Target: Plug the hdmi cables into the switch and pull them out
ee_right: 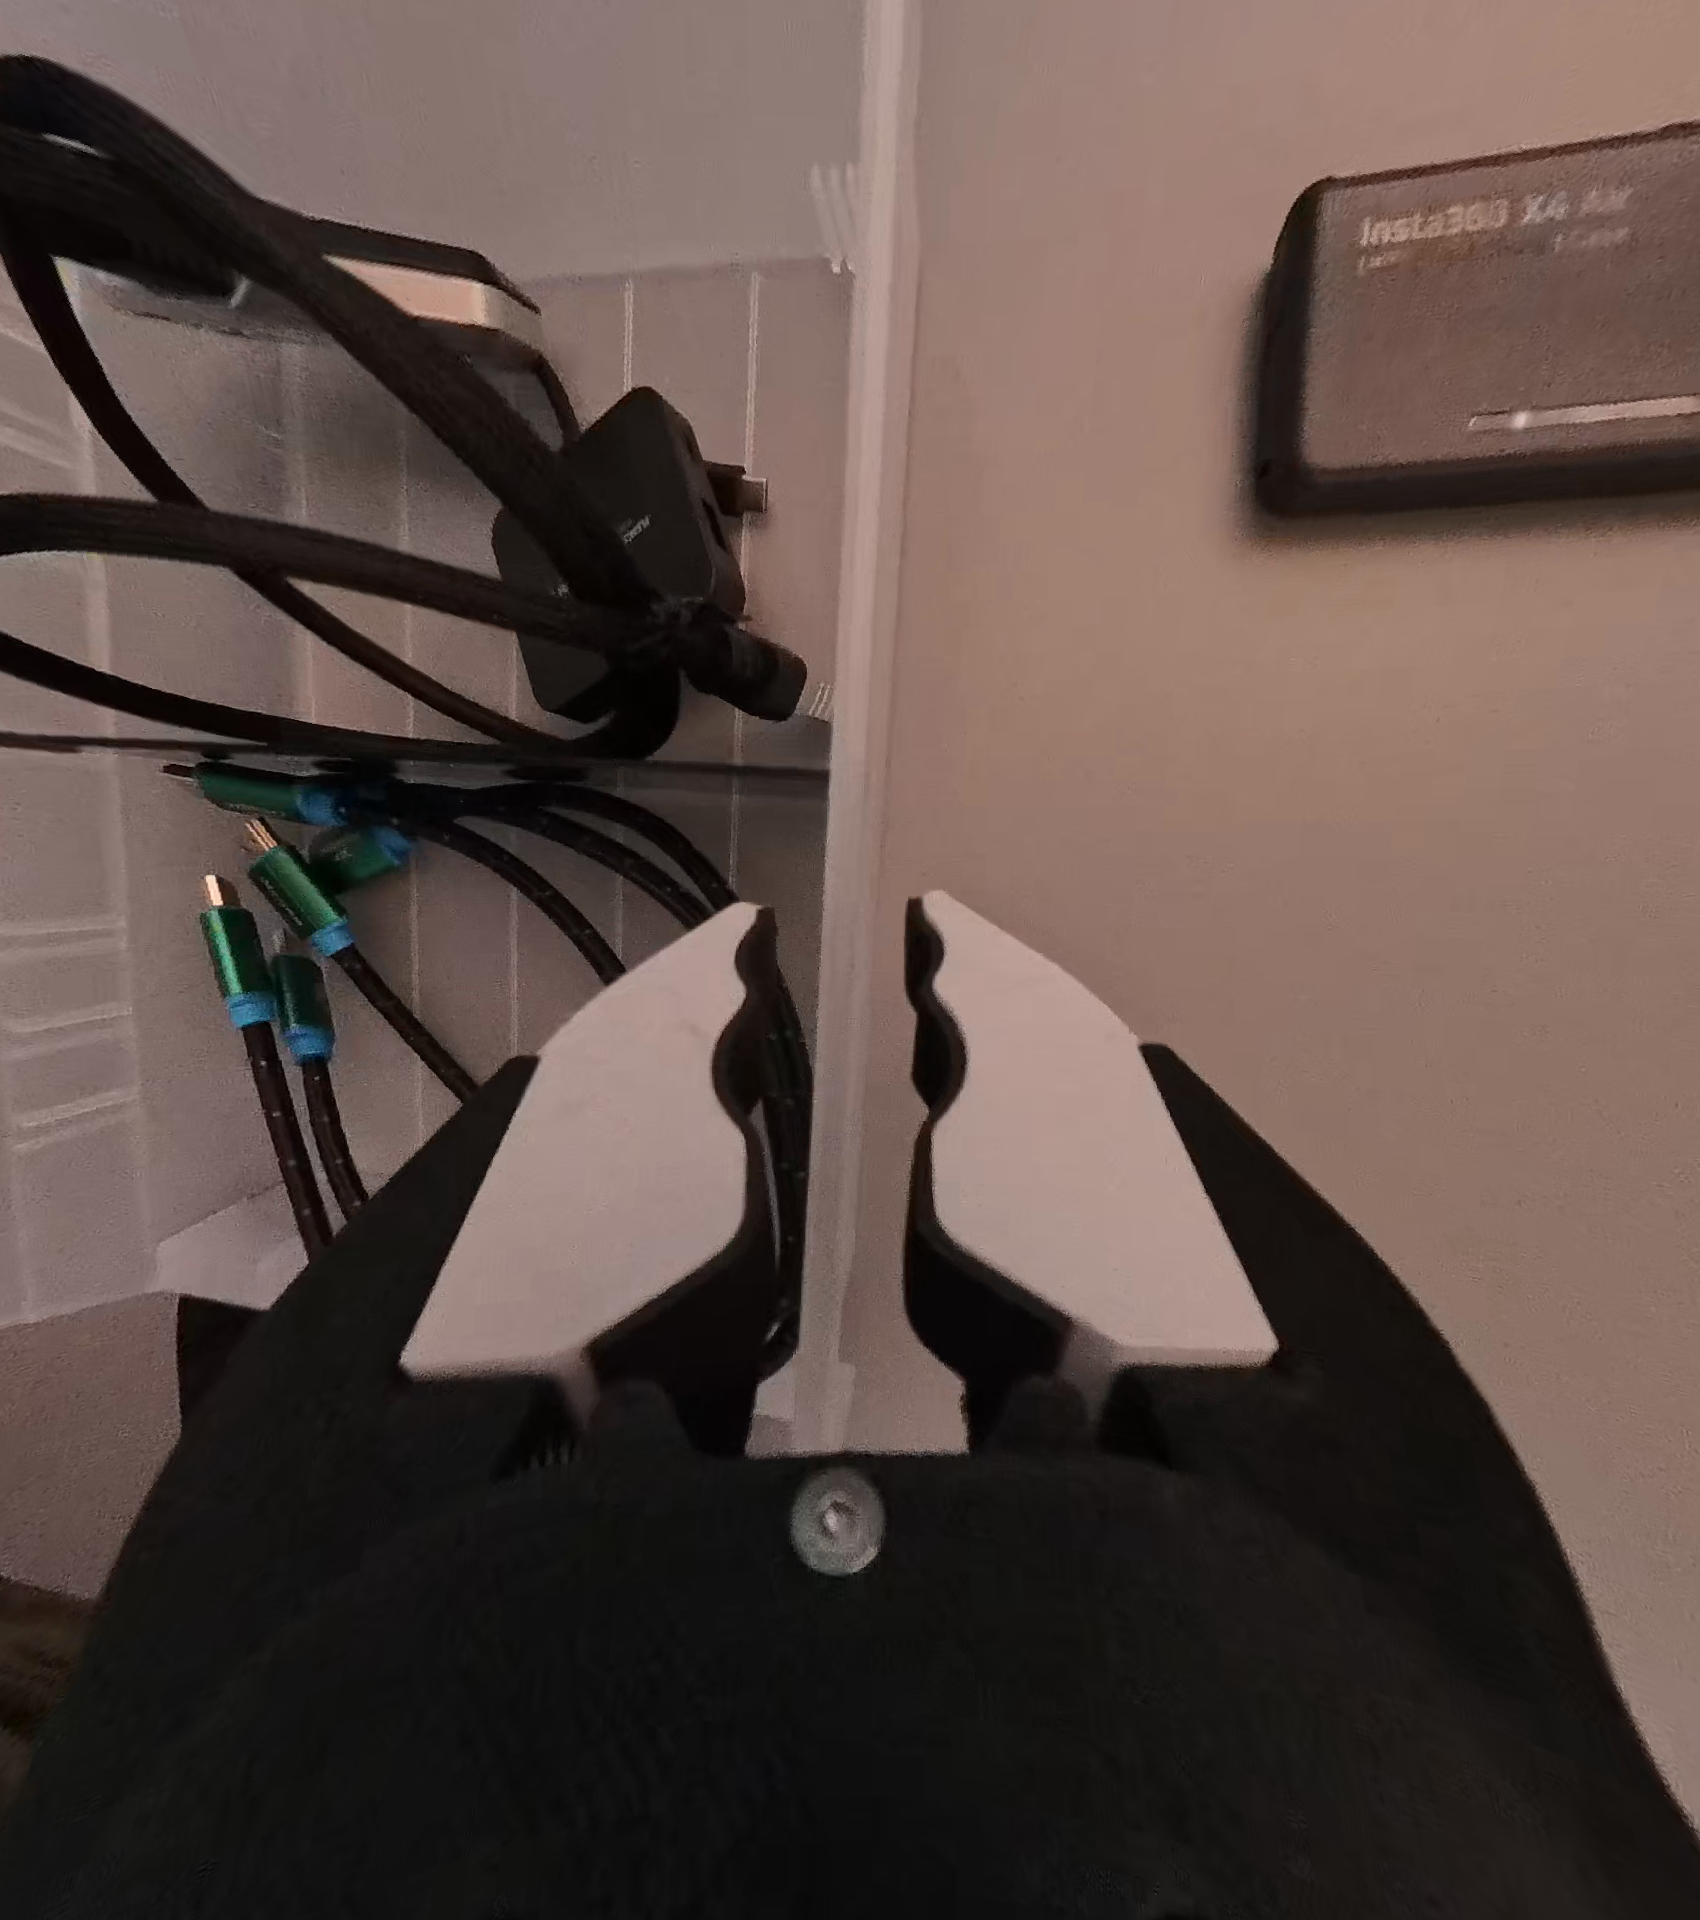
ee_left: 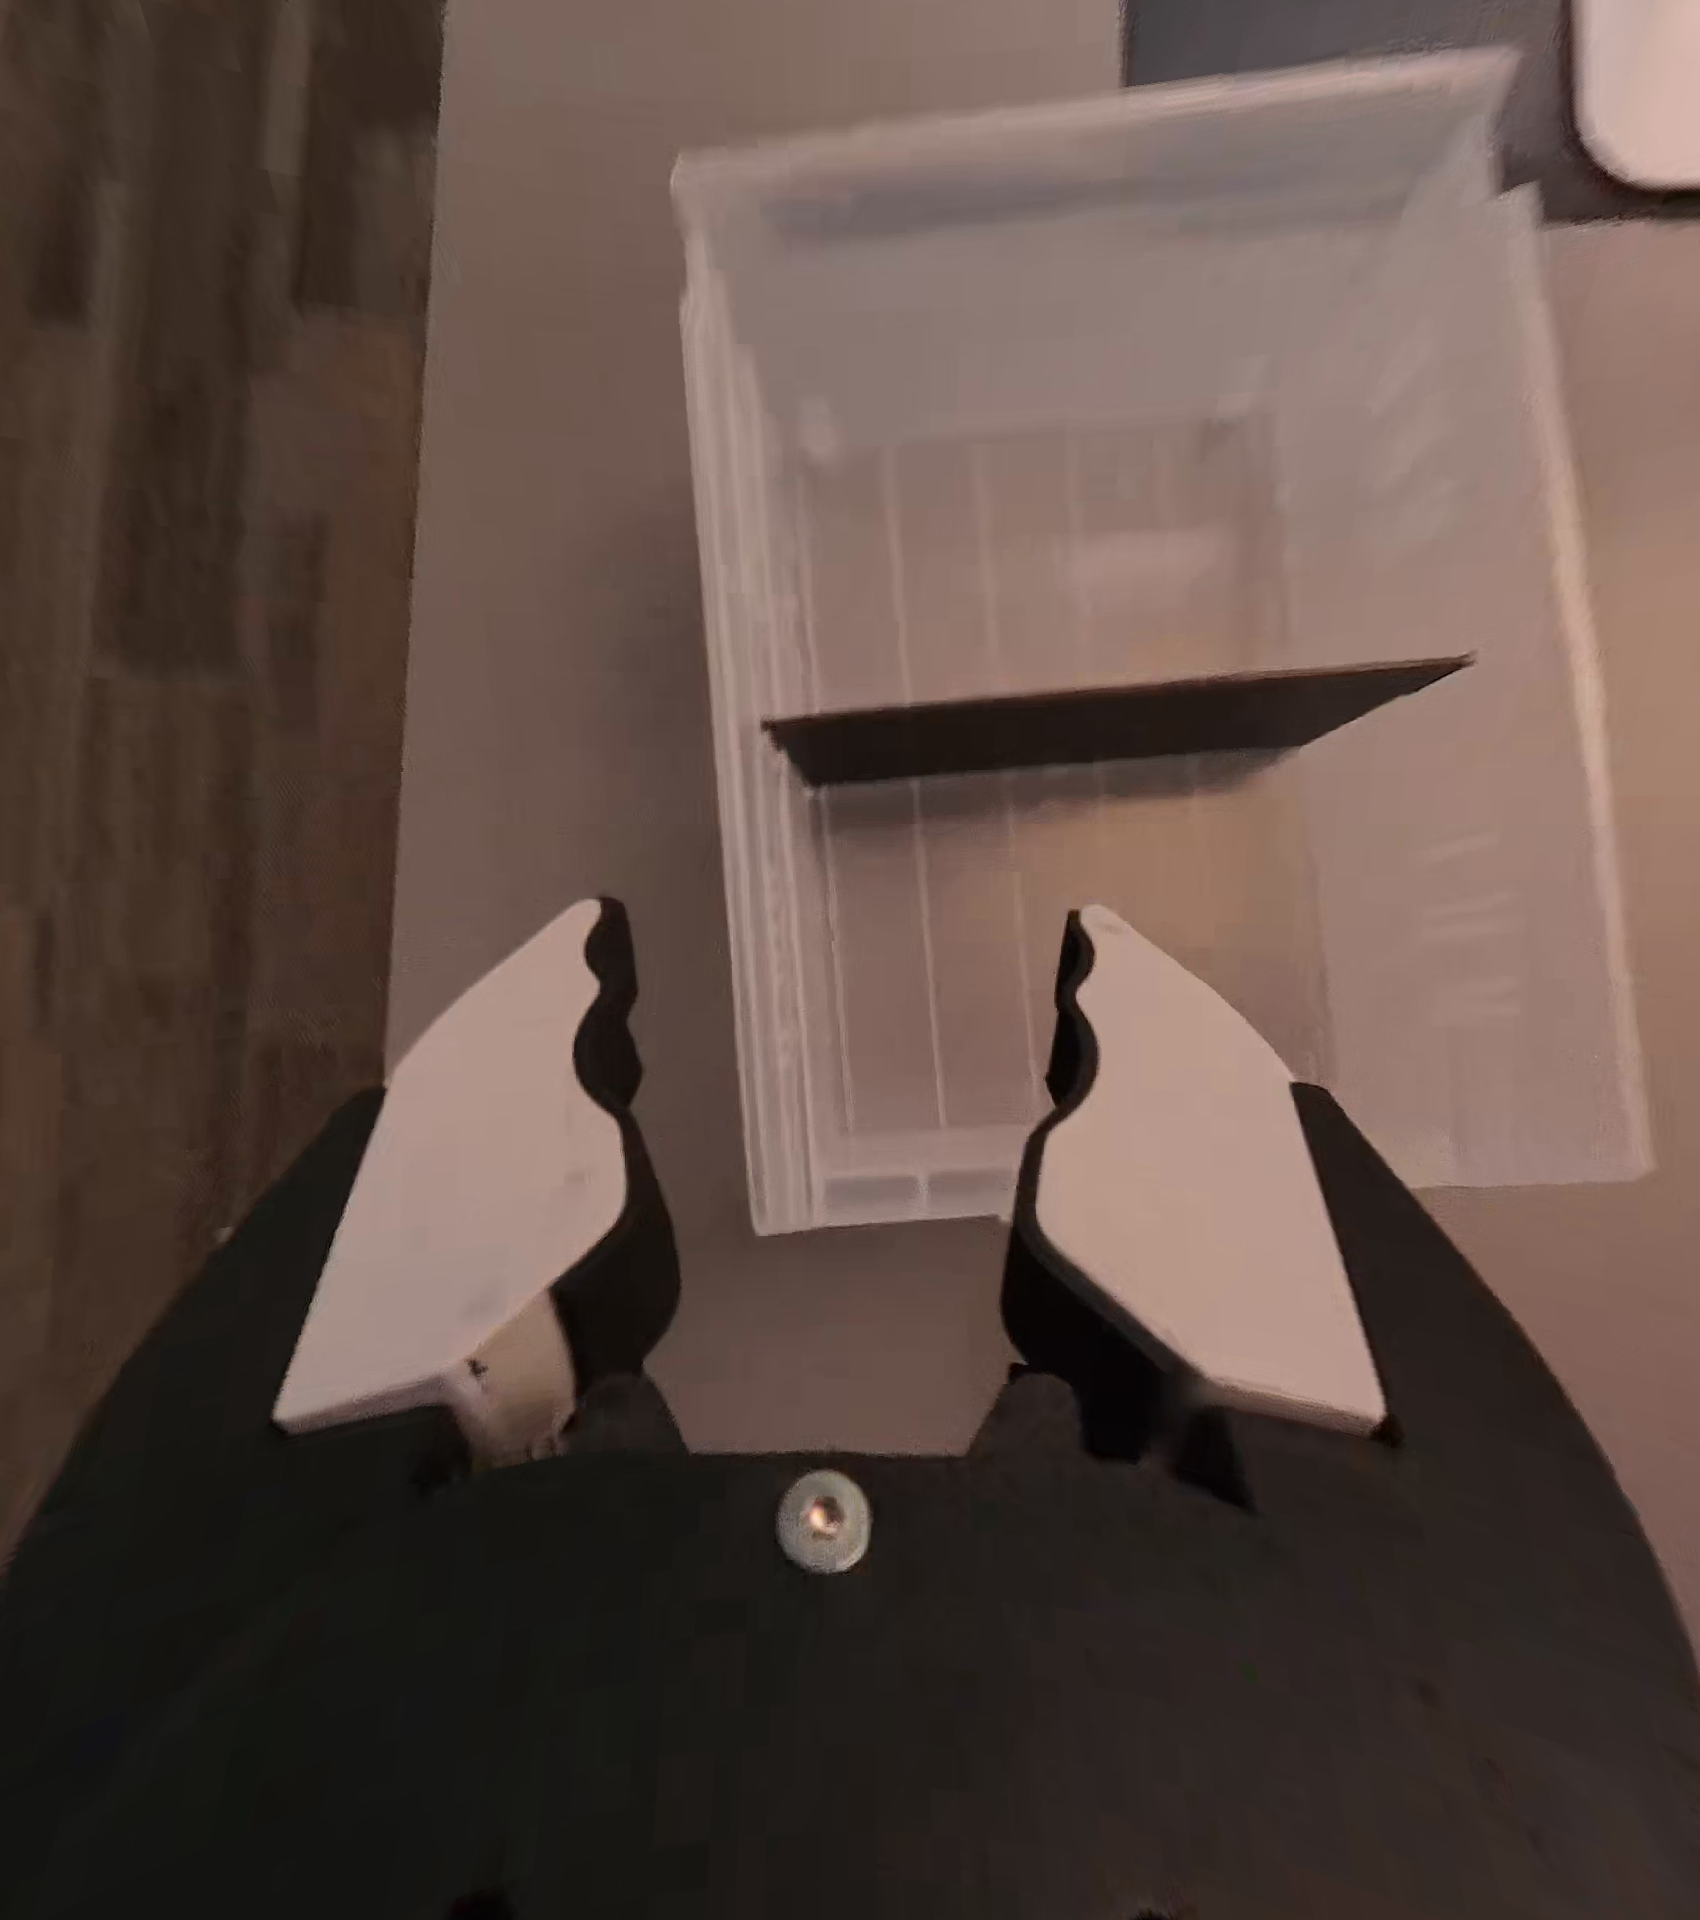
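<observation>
In the right wrist view a black HDMI switch (ee_right: 617,540) lies in the far compartment of a clear plastic bin (ee_right: 867,623), tangled with thick black braided cables (ee_right: 150,520). Several HDMI cables with green plugs (ee_right: 238,966) lie loose in the near compartment, behind a dark divider (ee_right: 410,764). My right gripper (ee_right: 841,912) is narrowly open and empty, its fingers to either side of the bin's right wall. My left gripper (ee_left: 846,920) is wide open and empty, hovering at the near end of an empty-looking clear bin (ee_left: 1189,468) with a dark divider (ee_left: 1085,717).
Both bins stand on a beige table. A grey box (ee_right: 1552,312) lies to the right of the cable bin. In the left wrist view the table's left edge drops to a wood floor (ee_left: 98,623), and a white object (ee_left: 1698,94) sits at the far right.
</observation>
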Motion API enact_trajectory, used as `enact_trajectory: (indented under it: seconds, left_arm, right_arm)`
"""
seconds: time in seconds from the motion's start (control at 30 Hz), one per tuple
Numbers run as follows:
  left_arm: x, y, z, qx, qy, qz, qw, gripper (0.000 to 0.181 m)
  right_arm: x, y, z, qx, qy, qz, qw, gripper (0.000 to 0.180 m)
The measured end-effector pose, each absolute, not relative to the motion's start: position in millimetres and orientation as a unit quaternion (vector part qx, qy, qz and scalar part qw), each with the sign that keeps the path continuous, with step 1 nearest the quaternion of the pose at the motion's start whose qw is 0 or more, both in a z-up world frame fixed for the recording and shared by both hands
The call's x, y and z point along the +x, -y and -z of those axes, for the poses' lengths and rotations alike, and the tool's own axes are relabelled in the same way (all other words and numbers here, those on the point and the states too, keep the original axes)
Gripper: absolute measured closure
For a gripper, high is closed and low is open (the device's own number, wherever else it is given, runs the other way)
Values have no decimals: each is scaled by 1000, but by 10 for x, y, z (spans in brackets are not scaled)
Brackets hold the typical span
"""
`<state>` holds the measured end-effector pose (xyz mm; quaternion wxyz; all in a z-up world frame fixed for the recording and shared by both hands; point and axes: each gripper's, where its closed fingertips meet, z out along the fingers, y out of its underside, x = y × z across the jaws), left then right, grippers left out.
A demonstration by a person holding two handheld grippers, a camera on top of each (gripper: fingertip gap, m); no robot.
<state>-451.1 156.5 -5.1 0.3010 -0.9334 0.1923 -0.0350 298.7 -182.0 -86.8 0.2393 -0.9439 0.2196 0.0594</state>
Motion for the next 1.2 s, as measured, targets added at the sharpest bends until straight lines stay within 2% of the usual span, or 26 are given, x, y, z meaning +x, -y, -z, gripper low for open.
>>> enact_trajectory:
  seconds: [0.03,0.2,0.3,0.4,0.53,0.6,0.67,1.2]
  left_arm:
    - [-4597,-1569,144,-941,-181,35,284,100]
    - [-4767,-1593,562,-961,-171,62,209,90]
    - [-4736,-1635,818,-966,-179,88,166,94]
    - [-4708,-1597,1093,-970,-194,100,107,114]
    - [-4592,-1466,1345,-967,-216,133,25,156]
    - [-4564,-1455,1355,-963,-235,126,24,160]
    - [-4600,-1439,1371,-957,-282,67,20,172]
    - [-3636,-1019,1377,-919,-387,23,-77,169]
  right_arm:
    - [2959,1825,925,-948,-222,-61,219,156]
    - [2844,1902,1256,-962,-236,-64,120,166]
    - [2827,1929,1311,-968,-230,-47,90,173]
    - [2666,1907,1312,-974,-205,-58,71,172]
    - [2410,1816,1283,-984,-161,-63,47,170]
    - [2286,1694,1307,-985,-153,-72,34,170]
    - [2143,1579,1306,-987,-142,-71,22,171]
    - [1189,769,1308,-997,-56,-59,11,167]
